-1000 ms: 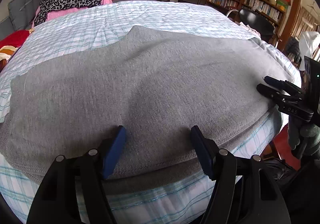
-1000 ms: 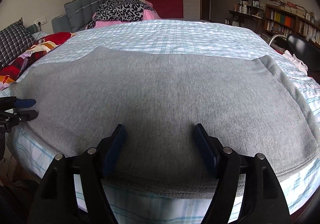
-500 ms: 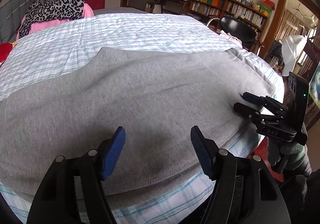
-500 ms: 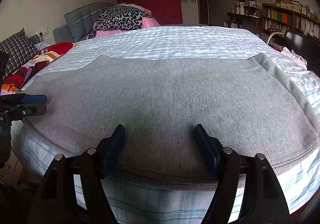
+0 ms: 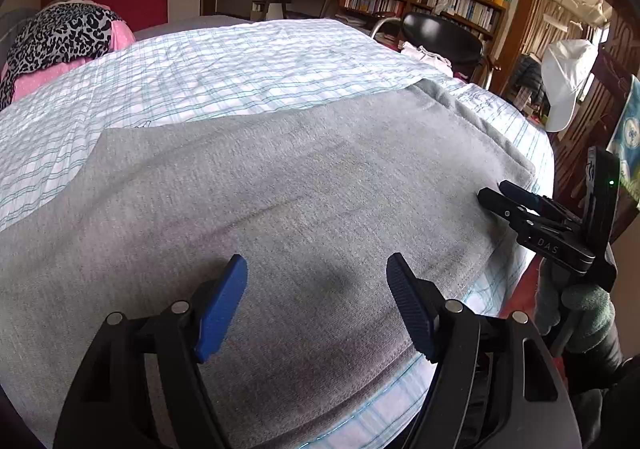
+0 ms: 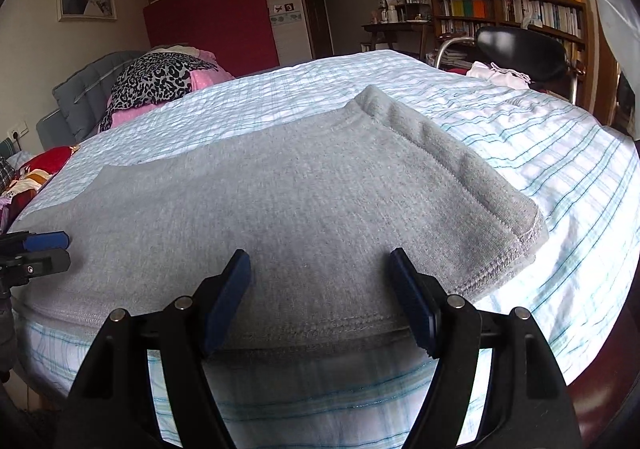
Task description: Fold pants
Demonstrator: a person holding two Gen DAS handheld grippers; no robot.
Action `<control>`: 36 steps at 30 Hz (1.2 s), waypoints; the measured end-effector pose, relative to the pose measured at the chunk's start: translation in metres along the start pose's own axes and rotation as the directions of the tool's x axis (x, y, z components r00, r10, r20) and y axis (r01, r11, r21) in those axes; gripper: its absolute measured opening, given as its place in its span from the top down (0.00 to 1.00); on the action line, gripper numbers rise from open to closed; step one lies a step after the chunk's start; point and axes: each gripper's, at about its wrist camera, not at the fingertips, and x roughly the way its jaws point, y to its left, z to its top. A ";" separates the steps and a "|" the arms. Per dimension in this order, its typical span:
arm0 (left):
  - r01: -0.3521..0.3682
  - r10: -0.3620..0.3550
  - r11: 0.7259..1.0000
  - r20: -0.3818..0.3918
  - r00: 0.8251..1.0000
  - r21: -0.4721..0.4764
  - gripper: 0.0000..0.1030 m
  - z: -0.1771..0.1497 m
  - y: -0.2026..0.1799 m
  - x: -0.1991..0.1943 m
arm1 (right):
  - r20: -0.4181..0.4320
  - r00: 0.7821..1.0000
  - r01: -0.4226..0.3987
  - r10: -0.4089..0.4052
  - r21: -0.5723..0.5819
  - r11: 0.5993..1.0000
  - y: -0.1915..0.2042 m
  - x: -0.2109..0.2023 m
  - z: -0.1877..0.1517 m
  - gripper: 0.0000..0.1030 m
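bare checked bedsheet (image 6: 560,177) beyond the pants (image 6: 280,201), pillow pile (image 6: 160,81) at headboard, chair (image 6: 520,45) alongside

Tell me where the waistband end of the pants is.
In the right wrist view the waistband lies right of centre on the checked sheet, beyond the open right gripper.

My blue-padded black left tongs (image 5: 316,309) hover over heather-grey pants (image 5: 280,209) on a white bedsheet (image 5: 240,65) with teal checks.
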 end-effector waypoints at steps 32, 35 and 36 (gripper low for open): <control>0.073 -0.073 0.991 -0.007 0.997 0.115 0.14 0.039 -0.071 0.045 | 0.140 0.988 -0.127 0.070 0.459 0.879 -0.108 -0.019 -0.017 0.30; 0.083 -0.081 0.991 -0.023 0.996 0.104 0.14 0.038 -0.072 0.052 | 0.148 0.987 -0.118 0.055 0.458 0.881 -0.107 -0.020 -0.016 0.45; 0.082 -0.079 0.991 -0.028 0.996 0.105 0.14 0.037 -0.072 0.055 | 0.149 0.987 -0.121 0.057 0.465 0.877 -0.109 -0.020 -0.016 0.57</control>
